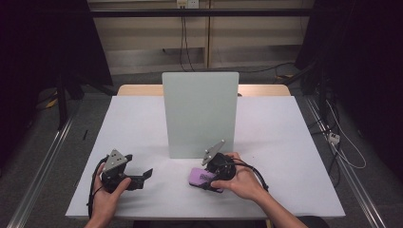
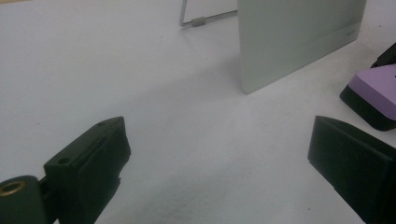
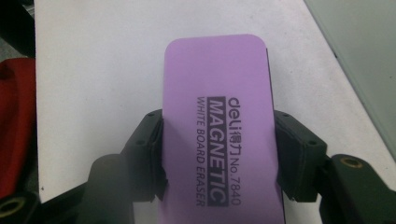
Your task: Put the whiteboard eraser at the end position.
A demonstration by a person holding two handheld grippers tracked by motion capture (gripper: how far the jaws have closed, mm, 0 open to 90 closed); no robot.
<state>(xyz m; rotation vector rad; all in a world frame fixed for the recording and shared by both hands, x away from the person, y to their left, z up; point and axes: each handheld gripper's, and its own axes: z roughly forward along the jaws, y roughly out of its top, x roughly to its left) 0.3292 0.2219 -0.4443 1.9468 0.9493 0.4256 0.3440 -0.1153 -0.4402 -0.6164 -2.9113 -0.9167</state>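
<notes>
A purple magnetic whiteboard eraser (image 1: 198,176) (image 3: 217,107) with a black base lies at the front of the white table (image 1: 285,142). My right gripper (image 1: 207,181) (image 3: 219,154) is shut on it, one black pad pressed against each long side. The eraser's purple corner (image 2: 376,86) is at the right edge of the left gripper view. My left gripper (image 1: 146,175) (image 2: 219,154) rests low over the table at the front left, held by a hand. Its jaws stand wide apart with bare table between them. A pale whiteboard (image 1: 199,114) (image 2: 294,37) stands upright mid-table, just behind the eraser.
The whiteboard leans on a thin metal stand (image 2: 201,21) behind it. Something red (image 3: 14,126) lies past the table's edge in the right gripper view. Cables (image 1: 342,142) trail on the floor to the right, and metal rails (image 1: 43,166) run along both sides.
</notes>
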